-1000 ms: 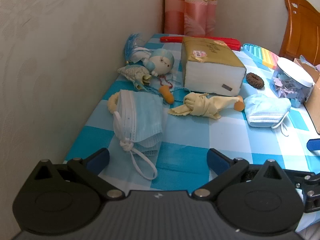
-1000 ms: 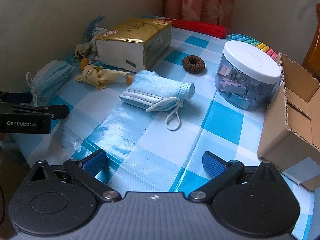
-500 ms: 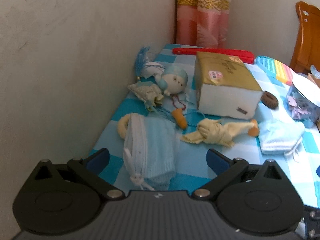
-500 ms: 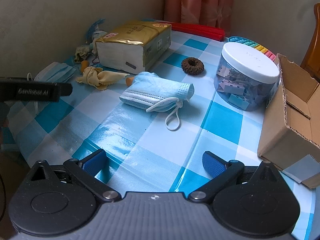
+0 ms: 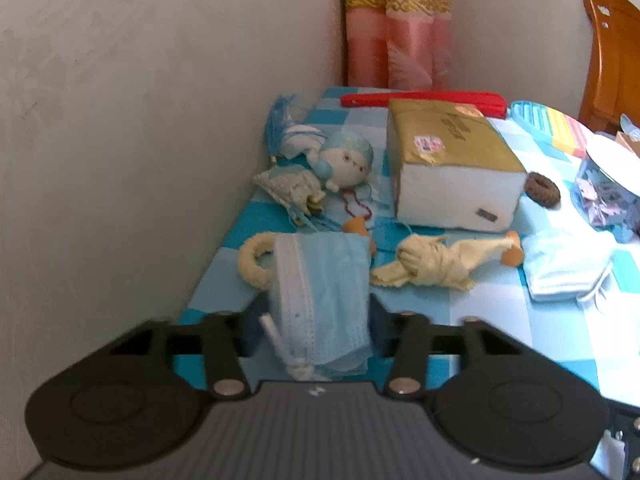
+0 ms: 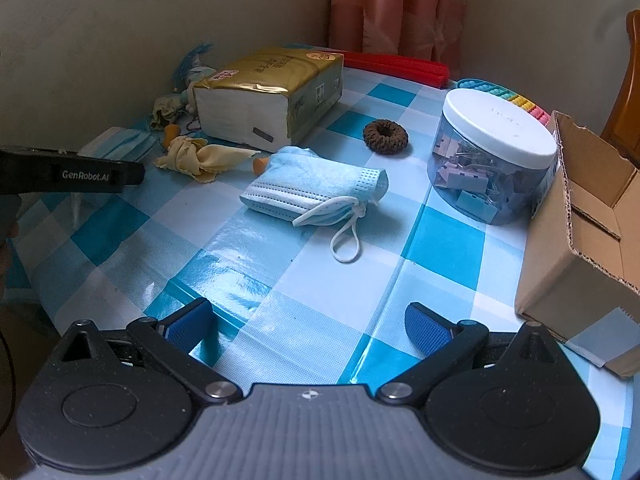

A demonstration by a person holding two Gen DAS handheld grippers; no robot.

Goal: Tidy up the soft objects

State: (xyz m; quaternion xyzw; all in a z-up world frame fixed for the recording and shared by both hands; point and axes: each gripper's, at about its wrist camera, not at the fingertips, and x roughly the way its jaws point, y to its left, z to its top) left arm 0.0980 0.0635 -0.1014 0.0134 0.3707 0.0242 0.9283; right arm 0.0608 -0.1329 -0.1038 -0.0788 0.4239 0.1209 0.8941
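Mask (image 5: 320,296) pinched by just-closed left gripper (image 5: 316,320), seen only left cam; right gripper (image 6: 308,320) gaping, empty.

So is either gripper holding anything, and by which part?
The left gripper has just been closing on the near mask, gripping its folded body by the knotted ear loops. The right gripper is open and empty.

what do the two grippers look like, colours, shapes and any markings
Both have a ribbed grey body with two round black discs, black linkage arms and silver pivot screws. The right gripper has textured blue pads. The left gripper carries white "GenRobot.AI" lettering on its side.
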